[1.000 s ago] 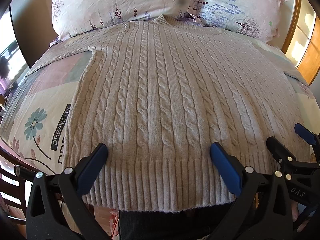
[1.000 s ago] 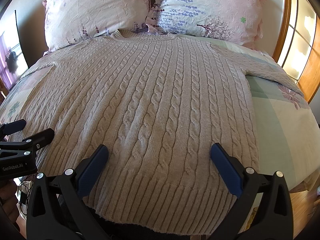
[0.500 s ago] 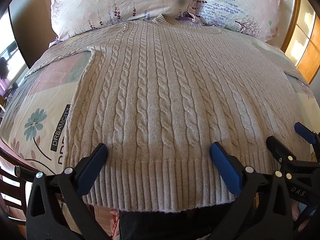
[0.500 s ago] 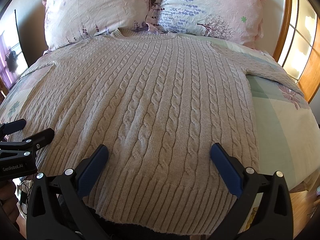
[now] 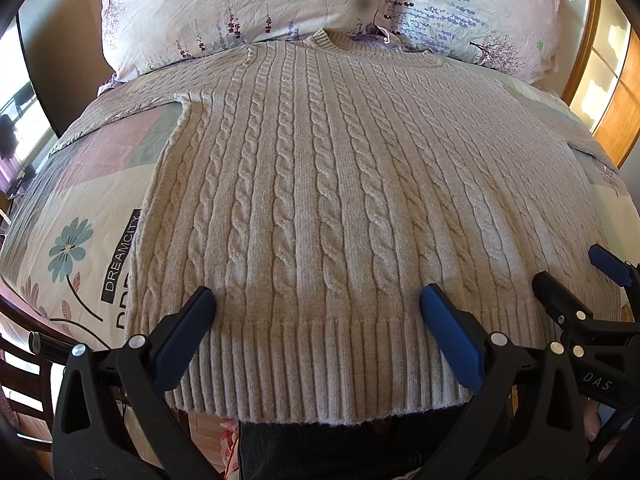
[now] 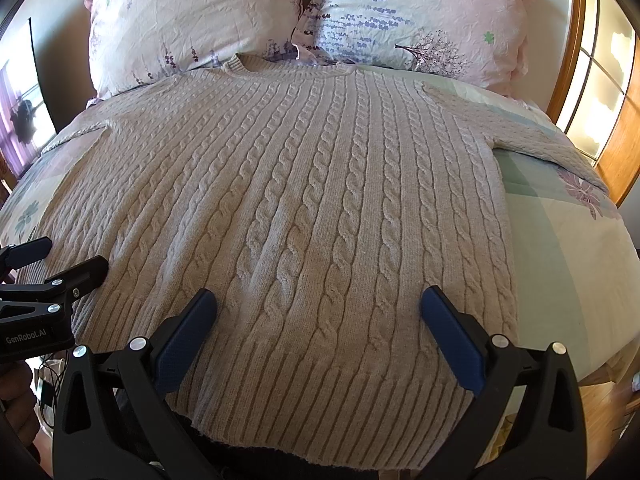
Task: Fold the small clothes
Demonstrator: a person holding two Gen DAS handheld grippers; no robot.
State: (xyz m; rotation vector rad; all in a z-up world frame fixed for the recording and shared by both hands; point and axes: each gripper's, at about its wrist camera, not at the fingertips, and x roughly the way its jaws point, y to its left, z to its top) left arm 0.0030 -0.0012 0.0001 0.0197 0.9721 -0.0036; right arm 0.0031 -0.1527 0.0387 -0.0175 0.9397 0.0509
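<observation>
A beige cable-knit sweater [image 5: 320, 184] lies flat and face up on the bed, collar toward the pillows, ribbed hem at the near edge; it also shows in the right wrist view [image 6: 304, 208]. Both sleeves stretch out sideways. My left gripper [image 5: 316, 300] is open and empty, hovering over the hem left of centre. My right gripper [image 6: 318, 300] is open and empty over the hem's right part. Each gripper shows at the edge of the other's view: the right one in the left wrist view [image 5: 580, 276], the left one in the right wrist view [image 6: 60, 260].
Two pink floral pillows [image 5: 248, 4] [image 6: 420, 12] lean at the head of the bed. The patterned bedsheet [image 5: 84, 240] lies bare on both sides of the sweater [image 6: 560, 248]. A wooden window frame [image 6: 580, 60] stands at the right. Dark chair slats [image 5: 24, 380] sit at lower left.
</observation>
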